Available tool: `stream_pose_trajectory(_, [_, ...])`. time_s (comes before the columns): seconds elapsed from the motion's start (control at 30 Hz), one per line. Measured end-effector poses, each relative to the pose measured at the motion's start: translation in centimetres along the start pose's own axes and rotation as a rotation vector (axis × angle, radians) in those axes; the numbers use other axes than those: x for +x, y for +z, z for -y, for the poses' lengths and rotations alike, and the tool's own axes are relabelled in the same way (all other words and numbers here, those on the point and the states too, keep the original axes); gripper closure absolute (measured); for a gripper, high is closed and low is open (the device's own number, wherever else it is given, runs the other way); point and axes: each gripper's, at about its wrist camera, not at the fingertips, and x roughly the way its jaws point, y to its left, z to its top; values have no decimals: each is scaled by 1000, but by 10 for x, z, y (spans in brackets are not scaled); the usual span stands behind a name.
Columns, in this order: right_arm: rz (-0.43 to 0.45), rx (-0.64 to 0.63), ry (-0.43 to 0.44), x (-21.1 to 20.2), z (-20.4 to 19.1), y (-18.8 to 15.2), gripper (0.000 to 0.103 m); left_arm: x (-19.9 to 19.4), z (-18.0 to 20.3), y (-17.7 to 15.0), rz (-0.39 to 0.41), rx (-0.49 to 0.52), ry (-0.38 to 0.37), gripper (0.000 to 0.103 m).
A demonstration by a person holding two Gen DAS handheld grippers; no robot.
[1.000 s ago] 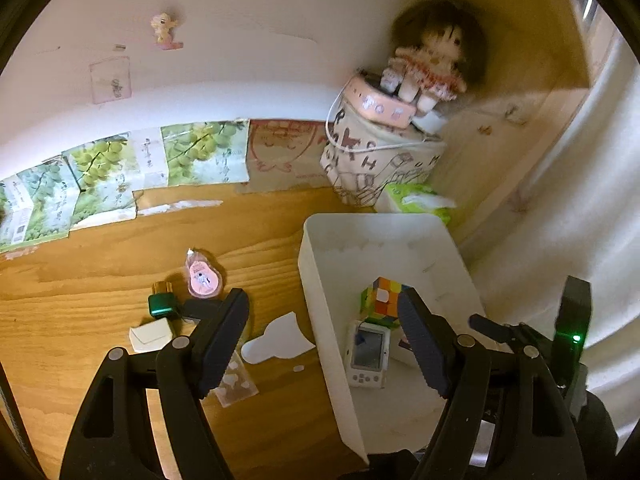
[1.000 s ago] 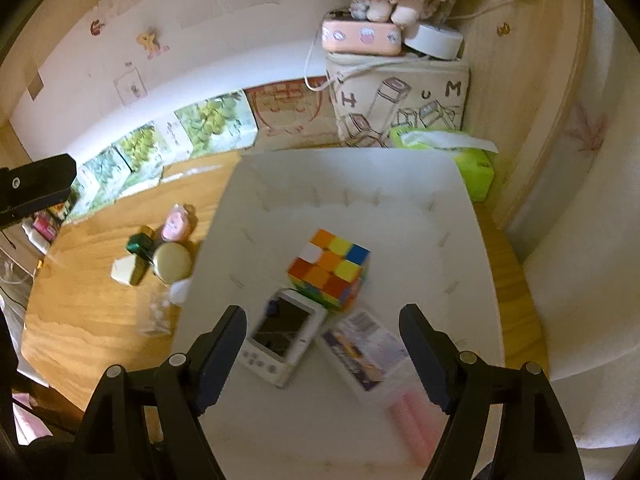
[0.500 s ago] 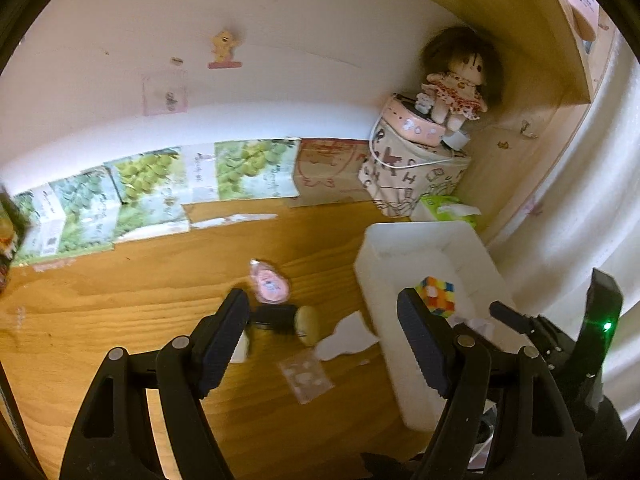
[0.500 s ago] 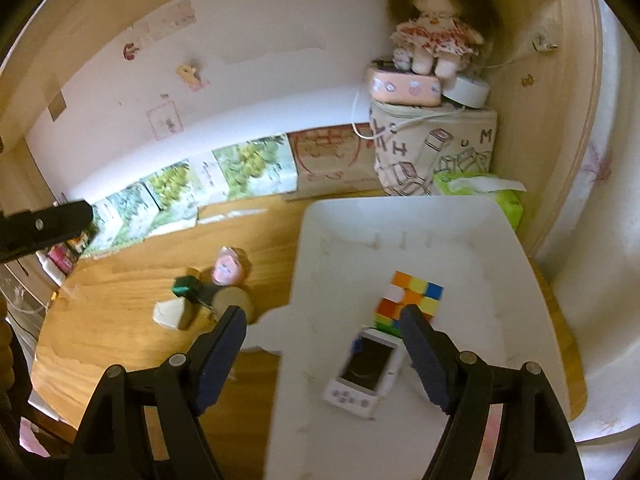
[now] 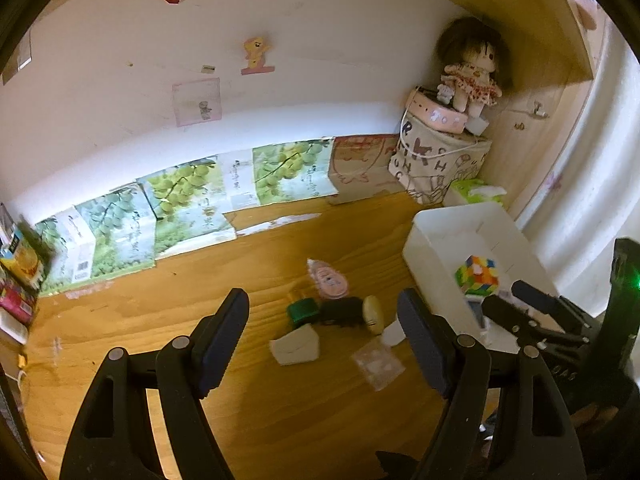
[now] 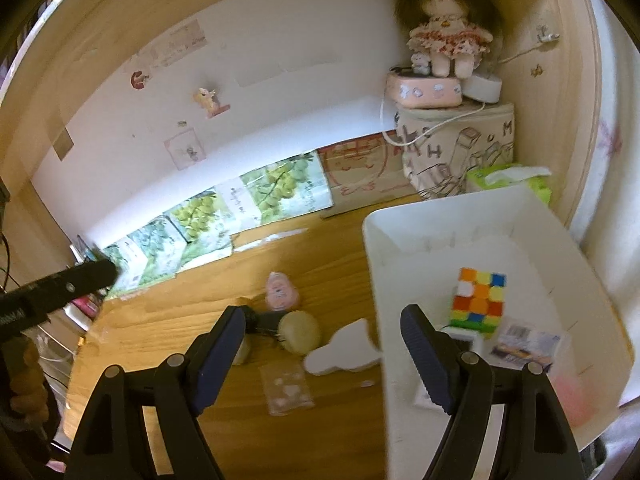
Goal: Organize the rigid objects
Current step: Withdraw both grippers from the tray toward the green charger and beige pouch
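Small items lie clustered on the wooden desk [image 5: 160, 320]: a pink tape dispenser [image 5: 330, 280], a green block [image 5: 303, 312], a black piece with a cream round cap [image 5: 372, 314] and a white wedge [image 5: 296, 346]. My left gripper [image 5: 322, 340] hovers open above and in front of them, holding nothing. At the right, the white bin [image 6: 372, 240] holds a colour cube [image 6: 478, 300], a white handheld game [image 6: 460, 338] and a printed pack [image 6: 528, 346]. My right gripper [image 6: 322, 352] is open and empty, straddling the bin's left wall. The pink dispenser [image 6: 281, 290] and cream cap [image 6: 299, 332] lie ahead of it.
A white paper cutout [image 6: 344, 354] and a clear packet [image 6: 286, 390] lie flat beside the bin. A doll [image 5: 472, 72] sits on a printed box [image 5: 436, 168] in the back corner, with a green tissue pack [image 5: 476, 194] beside it. Fruit cartons [image 5: 180, 204] line the wall.
Both grippers have drawn back and swung left, away from the bin. The bin has slid to the right in both views, and the small items now lie ahead between the fingers.
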Motion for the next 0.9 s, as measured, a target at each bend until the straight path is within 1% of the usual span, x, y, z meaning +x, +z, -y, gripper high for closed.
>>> stream_pose_trajectory(0.2, [-22,74,39,11,-17,-9,22,11,-14,-8,-45,54,8,23])
stream_pose_trajectory(0.4, [-75,157,66,27,-27,-26,22,26,-23,-17,-101,103,-6,23])
stream_pose_trajectory(0.6, [-123,216,49,41,-26,-45,22,47,-26,-24,-157,138,-17,22])
stream_pose_trajectory(0.7, [-155,242,34,50,-24,-55,22,62,-24,-29,-202,159,-26,22])
stream_pose_trajectory(0.9, [-193,230,0,63,-26,-70,22,90,-17,-34,-286,208,-36,22])
